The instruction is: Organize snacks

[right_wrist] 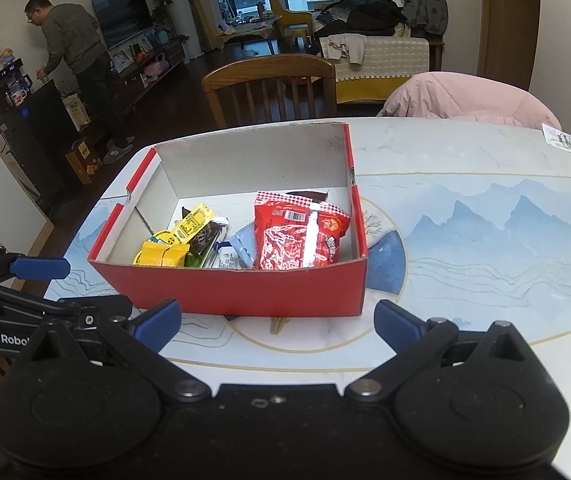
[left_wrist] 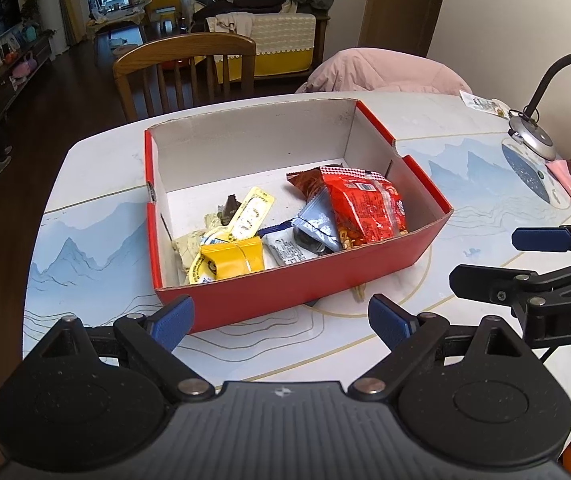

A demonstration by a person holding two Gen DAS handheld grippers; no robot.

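At far left, a person (right_wrist: 75,54) standing by a dark cabinet in the room beyond. Nearer, left gripper (left_wrist: 281,322) spread wide, grasping nothing, poised just before the near wall of a red box (left_wrist: 297,292) on the mountain-print table (left_wrist: 85,248). Inside the box, left to right: yellow packets (left_wrist: 233,260), a grey-blue sachet (left_wrist: 317,222), a large red snack bag (left_wrist: 365,204) leaning by the right wall. Right gripper (right_wrist: 277,318) likewise released and empty, near the same wall. At far right, a desk lamp (left_wrist: 537,140).
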